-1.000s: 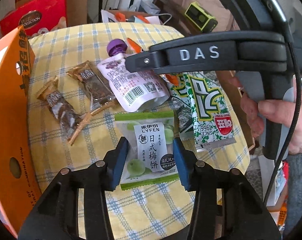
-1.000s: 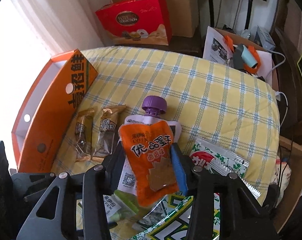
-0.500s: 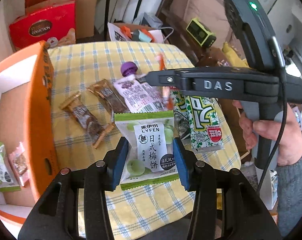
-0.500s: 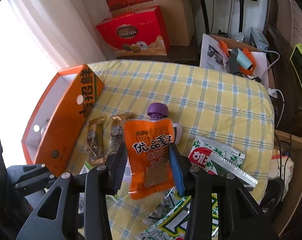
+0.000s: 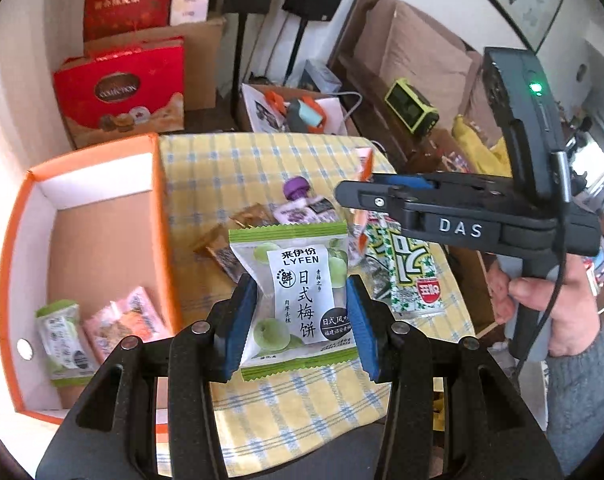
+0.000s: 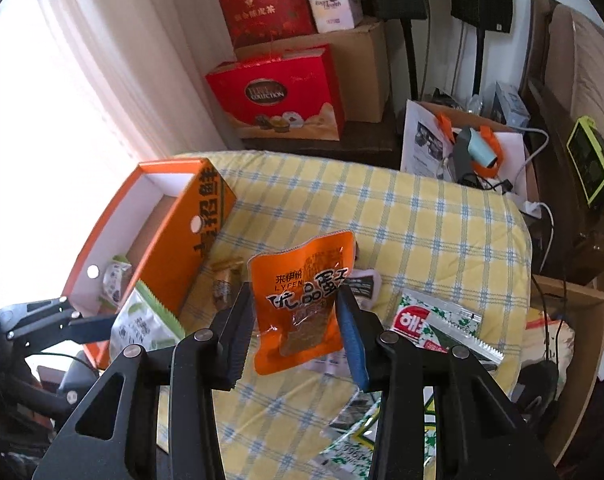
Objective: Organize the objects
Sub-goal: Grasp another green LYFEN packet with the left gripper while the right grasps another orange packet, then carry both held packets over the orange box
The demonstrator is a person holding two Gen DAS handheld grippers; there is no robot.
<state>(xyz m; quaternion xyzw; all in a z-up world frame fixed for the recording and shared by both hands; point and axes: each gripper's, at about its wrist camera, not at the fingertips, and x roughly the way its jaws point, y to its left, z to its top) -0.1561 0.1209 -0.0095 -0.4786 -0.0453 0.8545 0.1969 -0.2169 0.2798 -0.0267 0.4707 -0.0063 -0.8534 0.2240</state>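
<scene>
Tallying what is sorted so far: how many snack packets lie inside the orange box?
2: a green packet near the orange box's front corner, and a pink packet beside it. Others may hide behind the walls.

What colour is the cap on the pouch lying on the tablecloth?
Purple. The cap shows best in the left wrist view, behind the green snack packet that the left claw holds.

purple-capped pouch (image 5: pixel 302 208) mostly hidden behind green packet (image 5: pixel 298 300), seaweed pack (image 6: pixel 365 436) cut off below
</scene>
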